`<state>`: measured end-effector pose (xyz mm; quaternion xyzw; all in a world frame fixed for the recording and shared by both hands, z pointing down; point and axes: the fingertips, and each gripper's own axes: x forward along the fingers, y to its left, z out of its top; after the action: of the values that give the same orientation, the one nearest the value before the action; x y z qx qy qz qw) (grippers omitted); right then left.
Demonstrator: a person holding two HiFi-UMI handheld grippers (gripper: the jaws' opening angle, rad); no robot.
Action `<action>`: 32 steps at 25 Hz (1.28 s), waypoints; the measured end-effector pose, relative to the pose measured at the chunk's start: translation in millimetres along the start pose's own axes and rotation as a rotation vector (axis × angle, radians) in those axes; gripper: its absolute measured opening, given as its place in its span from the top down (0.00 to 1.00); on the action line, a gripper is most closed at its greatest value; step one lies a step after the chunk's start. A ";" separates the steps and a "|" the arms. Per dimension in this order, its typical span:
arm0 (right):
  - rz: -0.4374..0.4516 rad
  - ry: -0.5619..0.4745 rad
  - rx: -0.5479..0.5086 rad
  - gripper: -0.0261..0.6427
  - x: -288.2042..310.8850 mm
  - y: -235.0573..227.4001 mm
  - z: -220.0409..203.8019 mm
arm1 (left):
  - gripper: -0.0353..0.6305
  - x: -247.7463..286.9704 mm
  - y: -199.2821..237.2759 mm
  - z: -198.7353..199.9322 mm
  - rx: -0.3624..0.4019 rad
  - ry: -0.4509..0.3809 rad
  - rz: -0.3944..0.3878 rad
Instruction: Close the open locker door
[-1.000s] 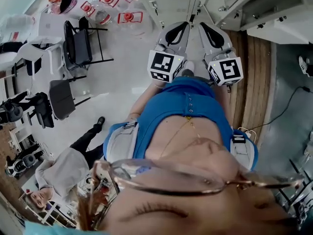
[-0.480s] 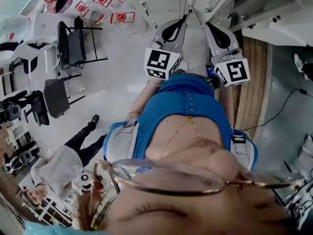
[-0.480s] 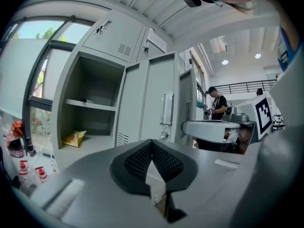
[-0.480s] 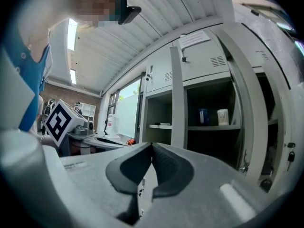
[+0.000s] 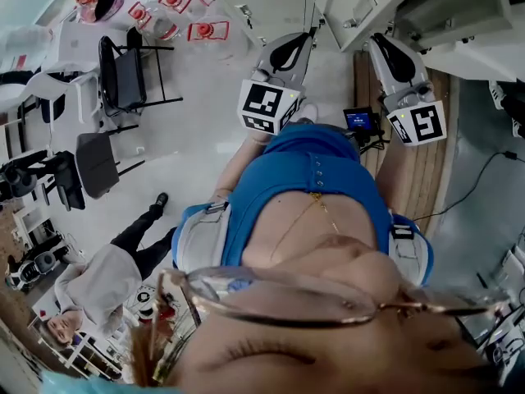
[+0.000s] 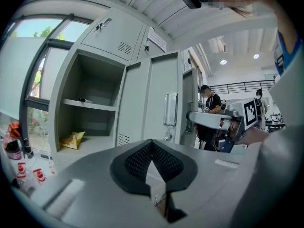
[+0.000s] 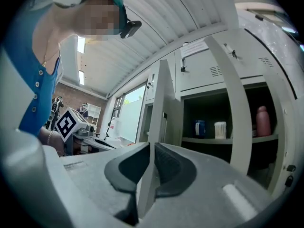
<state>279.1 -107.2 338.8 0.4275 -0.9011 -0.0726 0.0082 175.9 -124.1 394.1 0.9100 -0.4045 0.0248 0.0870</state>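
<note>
Head view, left side first. Against the picture of half a second ago, the left gripper [image 5: 305,39] has barely shifted. The right gripper [image 5: 380,39] has swung out to the right, away from its partner and over the wooden floor strip [image 5: 426,179]. A small lit screen [image 5: 358,120] has come into sight between the two.

Left gripper view: the left gripper [image 6: 152,144] has its jaws together at the tips with nothing between them. Beyond it, at left, an open compartment holds a yellow packet [image 6: 72,139]. To the right of that the locker door [image 6: 161,99] stands open with its handle facing this way. The right gripper [image 6: 191,116] meets the door's free edge.

Right gripper view: the right gripper [image 7: 151,148] is closed on the free edge of the locker door [image 7: 172,106]. The door is seen edge-on, rising straight out from between the pads. Further right, an open compartment has a blue cup [image 7: 199,127], a white cup [image 7: 219,129] and a pink bottle [image 7: 262,121] on its shelf.

Markings:
- The red-and-white packs [image 5: 205,29] on the floor at upper left carry print too small to read.
- The marker cube [image 5: 269,107] on the left gripper bears a black-and-white square pattern with no lettering.
- The screen's content cannot be made out.
- A paper notice [image 7: 194,48] is fixed to an upper locker, and its lines are illegible.
- The blue cup has a pale label that cannot be read.
- No brand name can be made out anywhere.
</note>
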 end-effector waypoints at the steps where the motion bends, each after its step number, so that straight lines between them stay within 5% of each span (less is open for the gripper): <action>1: -0.003 -0.012 0.013 0.92 -0.7 -3.3 3.7 | 0.95 0.8 1.6 2.2 -0.002 0.001 -0.006; 13: 0.028 -0.064 0.012 0.86 9.1 -18.7 5.5 | 0.95 5.1 28.0 3.2 -0.002 0.010 -0.041; 19: 0.096 -0.185 0.100 0.85 10.9 -17.6 25.4 | 0.95 0.1 40.9 0.8 -0.002 0.015 -0.029; 26: 0.163 -0.092 0.028 0.78 27.4 -10.2 18.8 | 0.95 -6.2 55.9 3.7 -0.014 0.013 -0.017; 32: 0.242 -0.110 0.063 0.76 34.3 -4.7 16.7 | 0.95 -6.9 67.4 1.0 -0.023 0.011 -0.011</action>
<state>259.7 -134.5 320.0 0.3112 -0.9469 -0.0660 -0.0459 121.4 -163.5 401.7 0.9111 -0.3991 0.0245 0.0998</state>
